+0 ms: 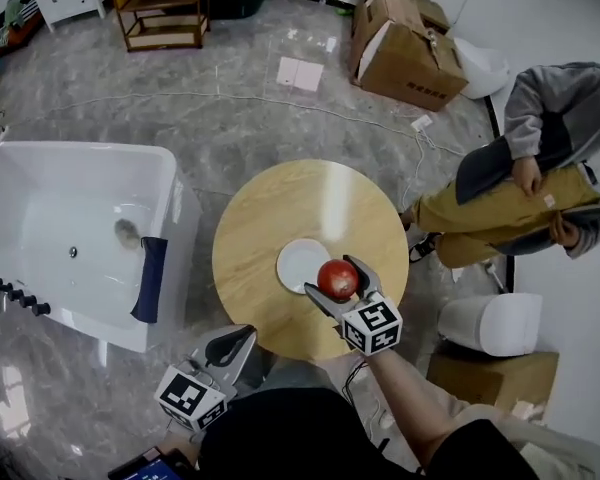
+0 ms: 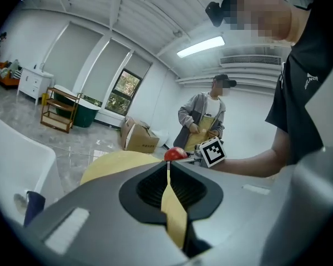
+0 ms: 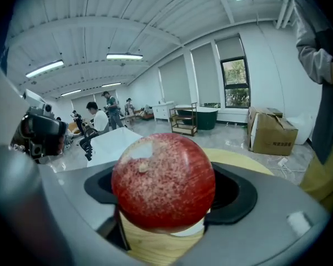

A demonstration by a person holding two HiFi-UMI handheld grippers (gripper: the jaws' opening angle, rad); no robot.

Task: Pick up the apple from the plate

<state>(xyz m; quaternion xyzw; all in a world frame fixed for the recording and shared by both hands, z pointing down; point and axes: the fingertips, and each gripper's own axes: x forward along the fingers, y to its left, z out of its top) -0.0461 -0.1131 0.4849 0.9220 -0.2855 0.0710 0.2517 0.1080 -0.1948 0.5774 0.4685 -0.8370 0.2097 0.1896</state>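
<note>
A red apple point(image 1: 337, 279) sits between the jaws of my right gripper point(image 1: 337, 276), which is shut on it. The apple hangs over the right rim of a white plate point(image 1: 295, 265) on the round wooden table point(image 1: 270, 208). In the right gripper view the apple point(image 3: 163, 182) fills the jaws, with a sliver of plate and bare wood showing beneath it. My left gripper point(image 1: 232, 348) hangs off the table's near-left edge, jaws together and holding nothing. In the left gripper view the apple point(image 2: 175, 154) shows far off above the tabletop point(image 2: 116, 165).
A white bathtub point(image 1: 70, 228) stands left of the table. A person point(image 1: 520, 198) sits to the right, with a white bin point(image 1: 495, 323) and a cardboard box point(image 1: 485, 373) nearby. More boxes point(image 1: 405, 53) and a wooden shelf point(image 1: 165, 8) stand at the back.
</note>
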